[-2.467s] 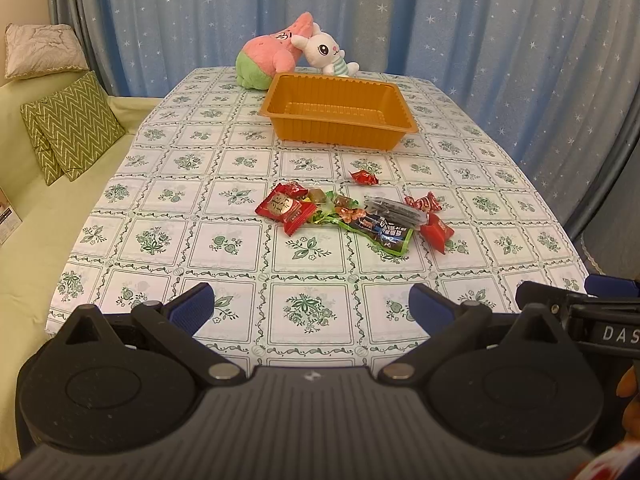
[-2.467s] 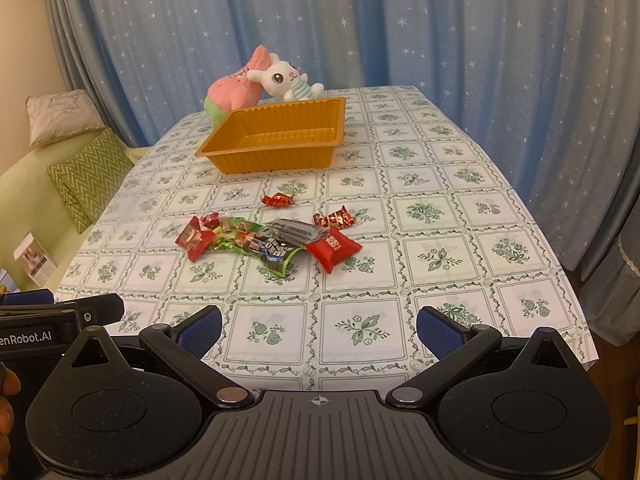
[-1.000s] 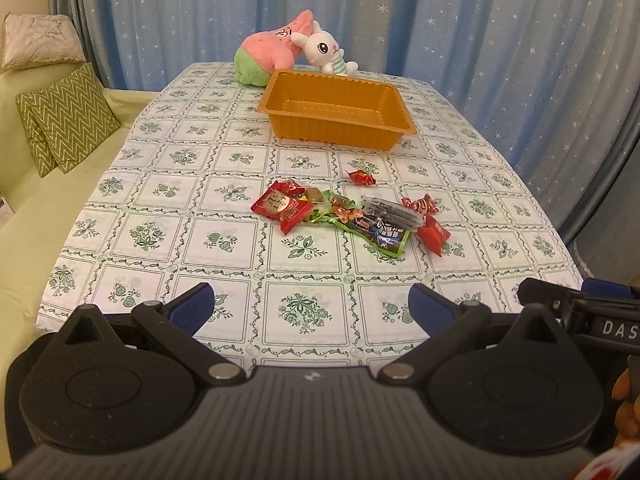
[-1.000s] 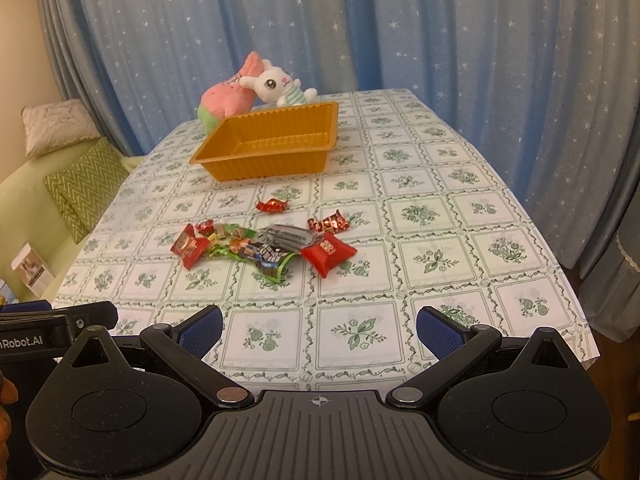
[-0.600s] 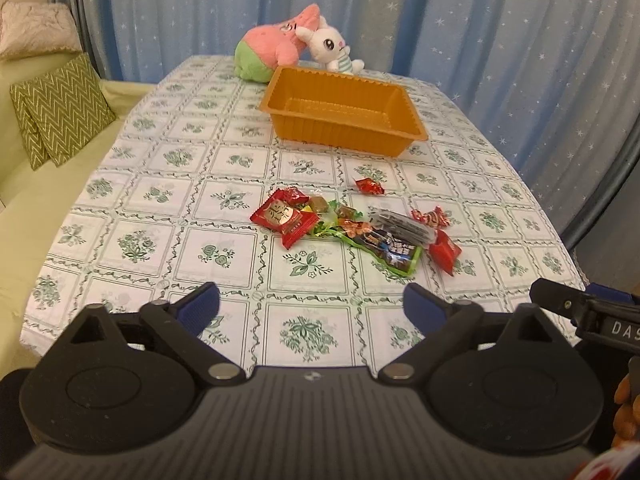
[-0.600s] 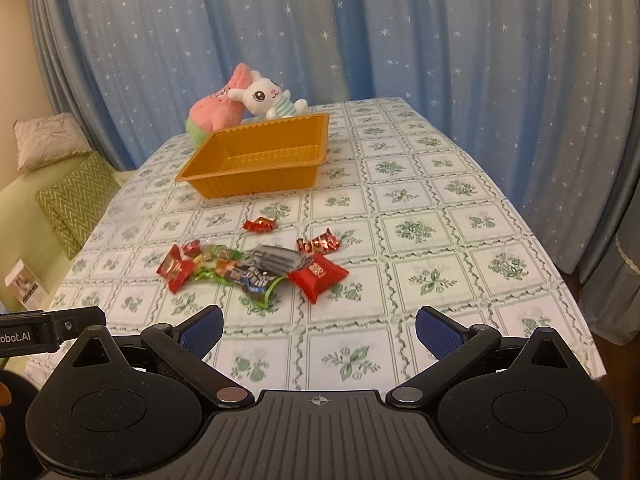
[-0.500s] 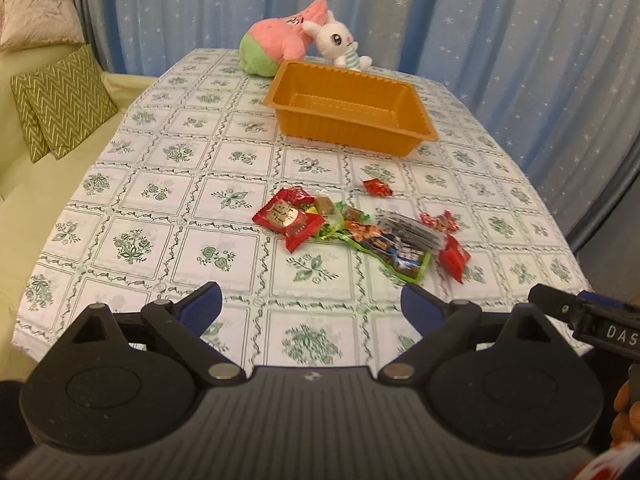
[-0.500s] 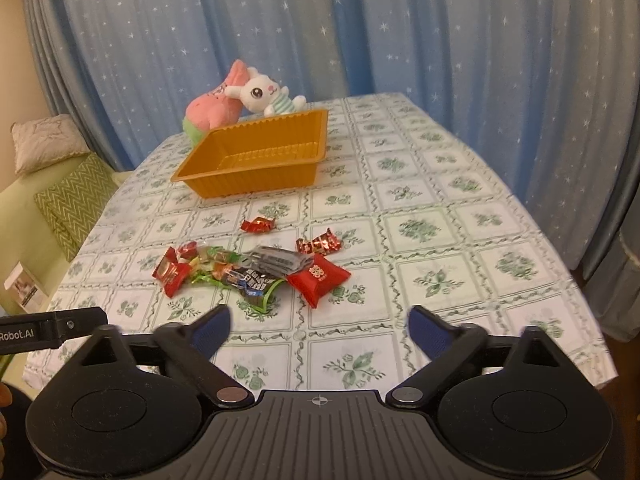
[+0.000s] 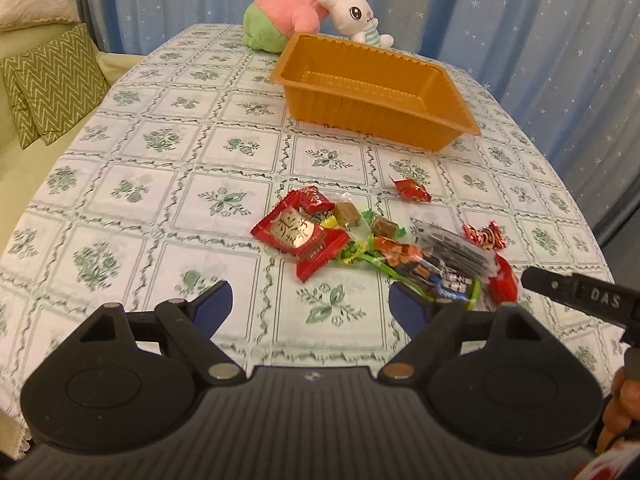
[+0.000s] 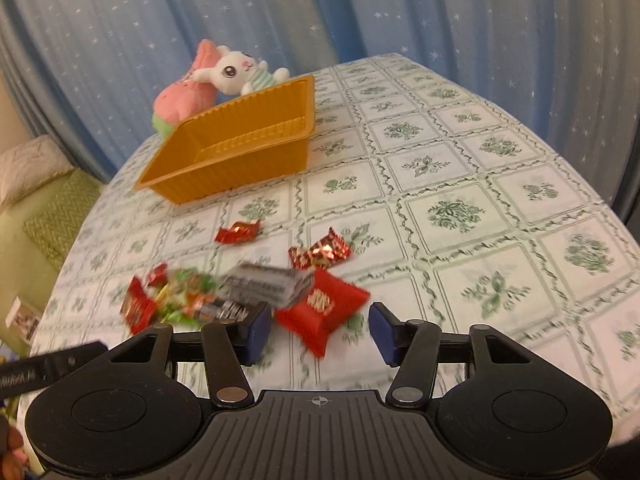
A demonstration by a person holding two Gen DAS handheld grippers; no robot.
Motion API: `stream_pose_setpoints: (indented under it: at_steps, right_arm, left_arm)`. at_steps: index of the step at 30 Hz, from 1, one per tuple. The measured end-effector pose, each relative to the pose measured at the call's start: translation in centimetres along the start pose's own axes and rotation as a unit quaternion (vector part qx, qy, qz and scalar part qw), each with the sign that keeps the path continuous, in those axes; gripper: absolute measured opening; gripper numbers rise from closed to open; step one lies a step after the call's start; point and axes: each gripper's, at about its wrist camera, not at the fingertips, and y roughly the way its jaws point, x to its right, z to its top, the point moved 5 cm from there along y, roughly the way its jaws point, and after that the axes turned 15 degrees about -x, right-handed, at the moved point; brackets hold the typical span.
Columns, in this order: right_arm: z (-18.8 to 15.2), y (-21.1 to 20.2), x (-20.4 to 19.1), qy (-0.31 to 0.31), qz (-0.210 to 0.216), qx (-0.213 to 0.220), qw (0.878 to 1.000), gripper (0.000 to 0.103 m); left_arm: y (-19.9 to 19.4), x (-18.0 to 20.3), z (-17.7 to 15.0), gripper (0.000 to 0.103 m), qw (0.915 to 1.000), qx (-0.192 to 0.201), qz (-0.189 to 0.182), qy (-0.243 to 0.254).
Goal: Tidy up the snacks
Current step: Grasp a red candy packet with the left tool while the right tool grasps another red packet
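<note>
Blue star-print curtains [image 9: 500,20] hang behind a surface [image 9: 132,184] spread with a green-flowered cloth, and a sofa with two zigzag cushions [image 9: 48,80] sits off to one side.

Nothing is sorted yet, as far as I can judge. The one orange tray [image 9: 372,116] at the far end is bare inside, and every snack lies loose on the cloth between the tray and the tools. All the moving is left to do.

In the snack pile [image 9: 384,244] I count three flat red packets, the biggest being the red pouch [image 10: 320,308], two small red twist candies [image 10: 238,232], two brown cubes in clear wrap, one grey pack [image 10: 268,284] and one long green-edged bag. The pile overlaps and the right view is blurred, so the tally may be off by one. Two plush toys [image 9: 308,12] lean behind the tray.

The left tool [image 9: 310,304] has just been narrowing but is released, with only bare cloth between its jaws. The right tool [image 10: 320,332] has just been closing faster; the red pouch's near corner sits between its pads, which do not yet press it.
</note>
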Motion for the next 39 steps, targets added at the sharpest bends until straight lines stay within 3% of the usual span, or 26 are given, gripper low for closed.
stream_pose_setpoints:
  at_steps: [14,22,23,30,39]
  right_arm:
    - [1.5,4.9,1.0,0.016,-0.017,-0.029,0.999,0.052]
    - [1.3,5.0,0.6,-0.005,-0.033,-0.025,0.999,0.038]
    - [1.2,5.0,0.6,-0.007,-0.035,-0.025,0.999,0.030]
    - [0.7,4.0,0.3,-0.029,-0.053,-0.005,0.998,0.029]
    - [1.1,3.9,0.8,-0.030,-0.061,0.004,0.998,0.029]
  left_arm:
    - [3.5,-0.1,1.8,0.082,0.9998,-0.011,-0.006,-0.013]
    - [3.9,-0.7,1.8,0.082,0.9996,-0.013,-0.008,-0.023]
    - [3.9,-0.8,1.9,0.082,0.9996,-0.013,-0.008,-0.024]
    - [4.2,-1.4,2.8,0.081,0.9987,-0.007,-0.017,-0.048]
    - [6.2,-3.1,4.9,0.063,0.9887,-0.009,-0.053,-0.140]
